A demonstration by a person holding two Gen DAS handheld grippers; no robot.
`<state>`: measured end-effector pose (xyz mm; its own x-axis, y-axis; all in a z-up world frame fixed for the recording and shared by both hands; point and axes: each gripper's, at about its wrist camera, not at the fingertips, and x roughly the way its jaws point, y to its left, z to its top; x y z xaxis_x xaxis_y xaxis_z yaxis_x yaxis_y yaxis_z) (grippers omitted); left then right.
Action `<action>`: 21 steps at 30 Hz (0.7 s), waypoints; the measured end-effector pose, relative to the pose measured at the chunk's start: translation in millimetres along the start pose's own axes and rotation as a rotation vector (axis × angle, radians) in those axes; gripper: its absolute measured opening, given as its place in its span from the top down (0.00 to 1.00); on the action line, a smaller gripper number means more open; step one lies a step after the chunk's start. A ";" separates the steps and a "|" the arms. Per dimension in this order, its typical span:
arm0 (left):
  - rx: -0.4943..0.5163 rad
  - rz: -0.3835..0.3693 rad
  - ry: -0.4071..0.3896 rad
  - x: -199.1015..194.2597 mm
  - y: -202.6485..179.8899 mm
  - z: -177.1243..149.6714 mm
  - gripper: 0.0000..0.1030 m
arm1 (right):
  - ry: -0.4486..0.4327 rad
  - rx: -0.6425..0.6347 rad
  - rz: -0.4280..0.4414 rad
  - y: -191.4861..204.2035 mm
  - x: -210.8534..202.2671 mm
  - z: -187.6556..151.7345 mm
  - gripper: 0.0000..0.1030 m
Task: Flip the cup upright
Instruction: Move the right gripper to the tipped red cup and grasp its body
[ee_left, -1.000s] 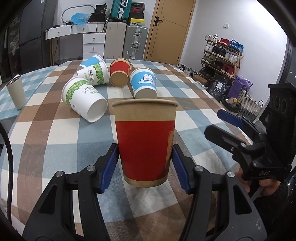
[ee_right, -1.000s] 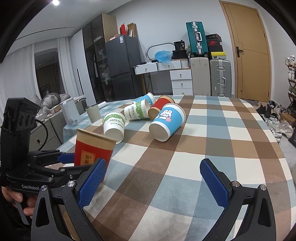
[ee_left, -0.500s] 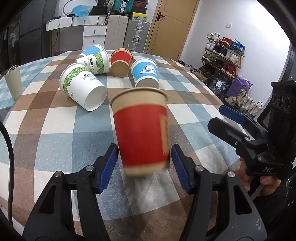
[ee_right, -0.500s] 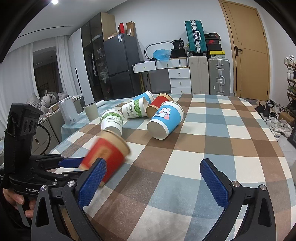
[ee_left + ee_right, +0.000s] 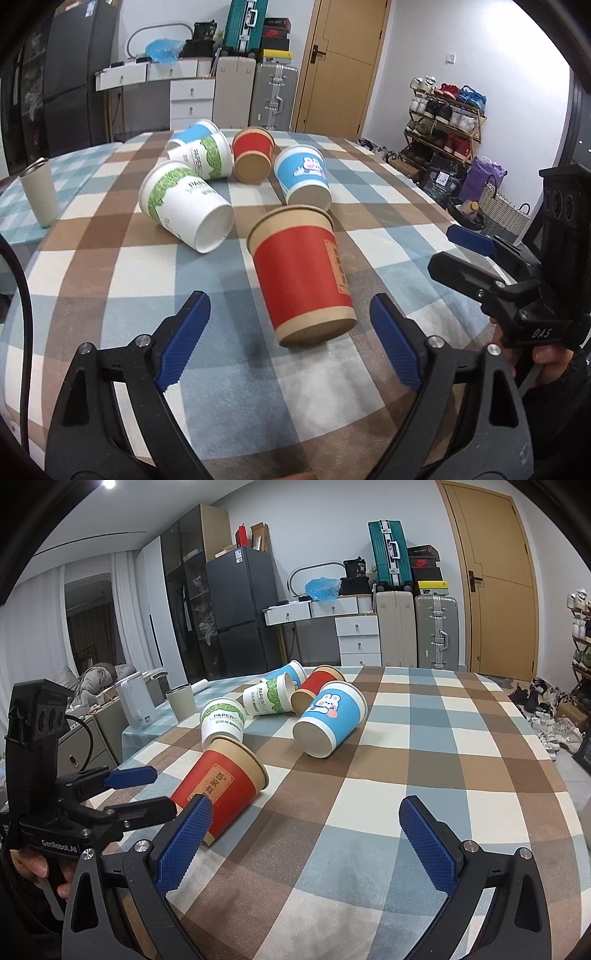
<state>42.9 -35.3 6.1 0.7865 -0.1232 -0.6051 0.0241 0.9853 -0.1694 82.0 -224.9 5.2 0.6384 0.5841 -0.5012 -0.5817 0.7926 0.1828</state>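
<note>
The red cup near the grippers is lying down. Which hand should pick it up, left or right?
Probably the left. The red cup lies on its side right in front of the open left gripper, base toward it. The right gripper, open too, points past the cup at bare tablecloth.

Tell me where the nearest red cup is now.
The red cup lies on its side on the checked tablecloth, between the open left gripper fingers, base toward the camera, just in front of the blue cup.
</note>
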 end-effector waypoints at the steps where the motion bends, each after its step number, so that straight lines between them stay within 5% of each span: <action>1: -0.001 0.001 -0.015 -1.4 1.5 0.5 0.14 | 0.001 0.000 -0.002 -0.1 0.0 -0.1 0.00; 4: -0.004 0.003 -0.041 -5.3 4.5 0.8 0.01 | 0.009 0.001 -0.007 0.2 0.8 0.1 0.00; 21: 0.036 0.072 -0.177 -14.8 20.2 -2.2 0.01 | 0.157 0.086 0.021 12.0 33.9 23.0 0.00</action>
<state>30.4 -13.7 10.0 0.8832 -0.0328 -0.4678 -0.0166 0.9947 -0.1010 108.3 -191.6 9.8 0.5360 0.5712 -0.6216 -0.5442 0.7967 0.2628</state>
